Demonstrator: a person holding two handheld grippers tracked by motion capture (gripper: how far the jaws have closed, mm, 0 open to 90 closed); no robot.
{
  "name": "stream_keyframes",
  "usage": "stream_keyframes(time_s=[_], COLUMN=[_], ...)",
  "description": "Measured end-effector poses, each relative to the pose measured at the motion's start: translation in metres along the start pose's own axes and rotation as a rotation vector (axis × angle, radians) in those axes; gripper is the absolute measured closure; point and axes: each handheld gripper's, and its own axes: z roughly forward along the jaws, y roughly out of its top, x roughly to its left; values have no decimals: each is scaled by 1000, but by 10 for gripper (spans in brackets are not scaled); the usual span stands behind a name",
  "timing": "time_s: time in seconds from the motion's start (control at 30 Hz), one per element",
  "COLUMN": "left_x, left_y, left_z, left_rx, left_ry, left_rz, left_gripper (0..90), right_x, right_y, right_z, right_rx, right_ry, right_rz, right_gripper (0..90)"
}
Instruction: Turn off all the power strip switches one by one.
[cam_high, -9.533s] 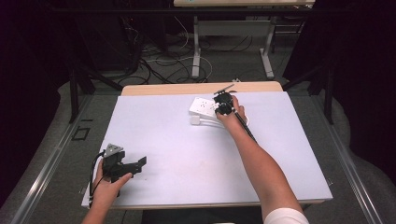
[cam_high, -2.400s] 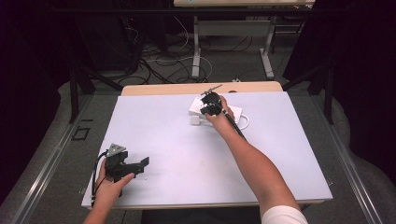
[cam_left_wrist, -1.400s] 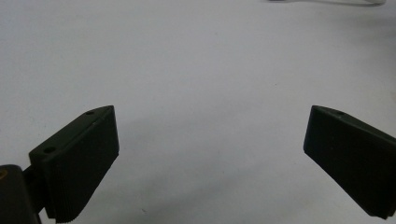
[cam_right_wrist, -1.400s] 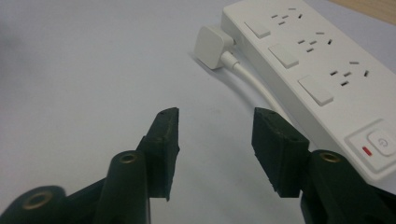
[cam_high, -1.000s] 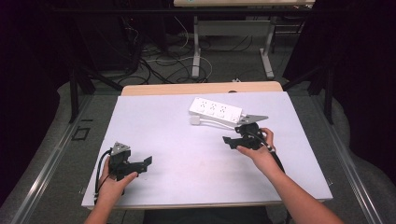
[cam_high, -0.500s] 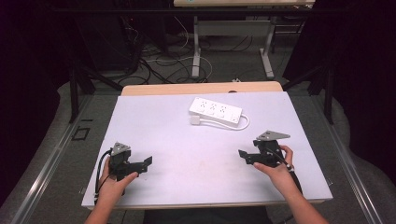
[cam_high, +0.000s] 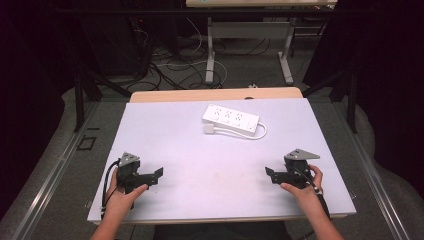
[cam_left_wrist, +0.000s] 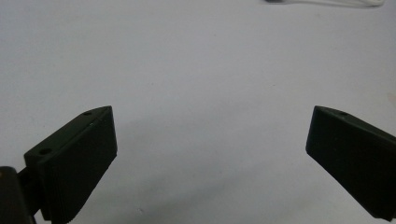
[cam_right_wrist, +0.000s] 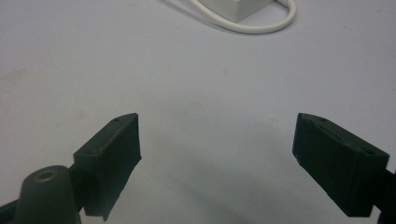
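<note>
Power strip (cam_high: 231, 120): lies flat near the table's (cam_high: 165, 135) far edge, cord looped at its right end.
Right gripper (cam_high: 270, 175): near right front corner, empty, jaws just opening wide.
Left gripper (cam_high: 157, 174): near left front corner, spread, empty.
Right gripper view: the cord loop (cam_right_wrist: 261, 25) close up.

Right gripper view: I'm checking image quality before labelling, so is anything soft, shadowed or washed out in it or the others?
Right gripper view: near jaws soft, faint shadow on the table between them. Left gripper view: jaws blurred, table evenly lit. High view: table bright, surroundings nearly black, power strip slightly washed out.
</note>
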Motion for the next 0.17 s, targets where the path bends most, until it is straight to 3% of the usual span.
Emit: stream_keyframes(time_s=[0.17], left_x=[0], left_y=[0], left_z=[0], left_rx=[-4], left_ry=[1], left_rz=[-9], left_gripper=[8], right_x=[-2], right_y=[-1], right_z=[-3], right_rx=[-9], right_ry=[-6], right_rz=[11], right_gripper=[116])
